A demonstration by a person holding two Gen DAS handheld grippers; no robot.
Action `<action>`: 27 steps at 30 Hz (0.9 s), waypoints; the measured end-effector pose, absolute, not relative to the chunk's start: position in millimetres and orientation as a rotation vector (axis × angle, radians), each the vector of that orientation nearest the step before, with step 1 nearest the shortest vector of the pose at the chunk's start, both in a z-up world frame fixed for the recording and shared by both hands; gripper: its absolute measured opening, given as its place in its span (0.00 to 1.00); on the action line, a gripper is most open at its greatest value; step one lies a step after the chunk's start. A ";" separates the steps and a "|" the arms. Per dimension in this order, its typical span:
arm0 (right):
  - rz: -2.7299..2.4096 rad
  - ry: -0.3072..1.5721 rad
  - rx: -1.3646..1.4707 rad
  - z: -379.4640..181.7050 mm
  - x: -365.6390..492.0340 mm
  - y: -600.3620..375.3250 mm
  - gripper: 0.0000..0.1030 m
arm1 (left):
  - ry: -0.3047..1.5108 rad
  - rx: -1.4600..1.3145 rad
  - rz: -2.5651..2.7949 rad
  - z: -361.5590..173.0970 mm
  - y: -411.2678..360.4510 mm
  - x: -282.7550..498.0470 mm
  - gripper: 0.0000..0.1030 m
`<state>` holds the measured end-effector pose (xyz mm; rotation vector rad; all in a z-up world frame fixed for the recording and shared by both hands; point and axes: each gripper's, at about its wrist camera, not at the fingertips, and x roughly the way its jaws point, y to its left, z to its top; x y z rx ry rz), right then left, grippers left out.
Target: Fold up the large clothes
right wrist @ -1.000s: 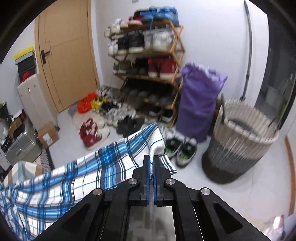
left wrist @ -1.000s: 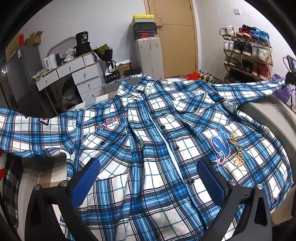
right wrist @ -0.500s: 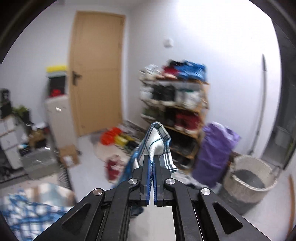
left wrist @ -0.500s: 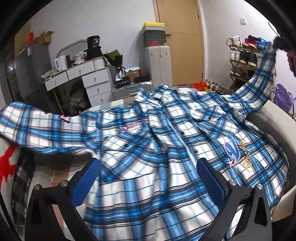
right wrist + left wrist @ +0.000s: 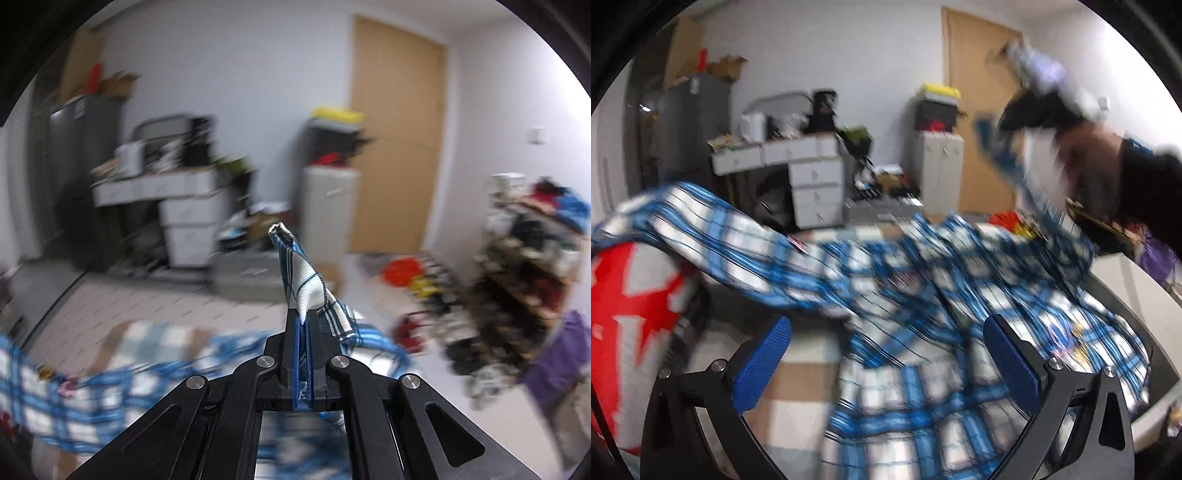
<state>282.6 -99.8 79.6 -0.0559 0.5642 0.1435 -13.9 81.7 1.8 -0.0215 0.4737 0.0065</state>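
A large blue and white plaid shirt [image 5: 923, 295] lies spread on the bed, blurred by motion. My left gripper [image 5: 886, 354] is open and empty, its blue pads just above the shirt's lower part. My right gripper [image 5: 303, 325] is shut on the cuff of the shirt's sleeve [image 5: 299, 273], which sticks up between the pads. In the left wrist view the right gripper [image 5: 1034, 107] and the hand holding it are high at the upper right, with the sleeve [image 5: 1015, 173] hanging from it down to the shirt's body. The rest of the shirt [image 5: 110, 380] trails below in the right wrist view.
A red and white cloth [image 5: 628, 314] lies at the left. White drawers [image 5: 812, 192], a grey cabinet [image 5: 938, 162] and a wooden door [image 5: 982, 122] stand behind the bed. A shoe rack [image 5: 528, 258] and shoes on the floor are at the right.
My right gripper has lifted the sleeve cuff high and swung it leftward over the shirt. The left gripper has tilted up and shifted; the shirt's body has rumpled.
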 end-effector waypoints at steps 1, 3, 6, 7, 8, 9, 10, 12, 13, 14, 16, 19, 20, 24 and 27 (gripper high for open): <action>0.187 0.600 -0.043 58.6 286.8 -77.8 0.02 | 0.457 -0.039 0.030 4.9 90.1 -13.9 0.99; 0.243 0.687 -0.040 12.7 295.4 -39.4 0.02 | 0.442 -0.103 0.066 7.8 111.9 -11.7 0.99; 0.322 0.811 -0.096 -71.0 294.1 23.0 0.02 | 0.460 -0.184 0.097 5.7 134.4 -4.6 0.99; 0.342 0.853 -0.124 -93.9 290.8 38.6 0.02 | 0.466 -0.198 0.105 3.6 138.7 -4.3 0.99; 0.358 0.889 -0.147 -116.7 287.1 52.0 0.02 | 0.475 -0.211 0.114 1.8 142.8 -1.4 0.99; 0.366 0.913 -0.164 -133.1 282.4 59.6 0.02 | 0.478 -0.214 0.112 0.4 144.1 -2.6 0.99; 0.385 0.935 -0.186 -151.9 275.8 67.8 0.02 | 0.483 -0.216 0.105 -0.5 144.1 -1.6 0.99; 0.427 0.966 -0.194 -172.0 267.1 76.6 0.03 | 0.481 -0.213 0.099 -0.9 143.2 -2.8 0.99; 0.447 0.957 -0.200 -175.7 262.6 80.1 0.06 | 0.477 -0.212 0.096 -1.5 142.3 -3.3 0.99; 0.479 0.946 -0.202 -176.8 256.4 80.8 0.11 | 0.475 -0.213 0.090 -1.8 139.6 -3.3 0.99; 0.584 0.989 -0.156 -175.1 250.8 79.9 0.32 | 0.468 -0.212 0.077 -0.4 139.5 -6.6 0.99; 0.740 1.001 -0.079 -161.1 233.7 67.6 0.74 | 0.458 -0.203 0.071 0.7 138.9 -10.1 0.99; 0.784 0.984 -0.052 -151.0 230.4 56.7 0.79 | 0.456 -0.202 0.072 0.9 139.3 -10.4 0.99; 0.845 0.923 0.086 -123.8 226.8 -5.0 0.96 | 0.464 -0.200 0.076 0.3 141.6 -7.1 0.99; 0.696 0.904 0.167 -116.8 251.1 -73.7 1.00 | 0.479 -0.198 0.086 -3.0 142.4 -2.7 0.99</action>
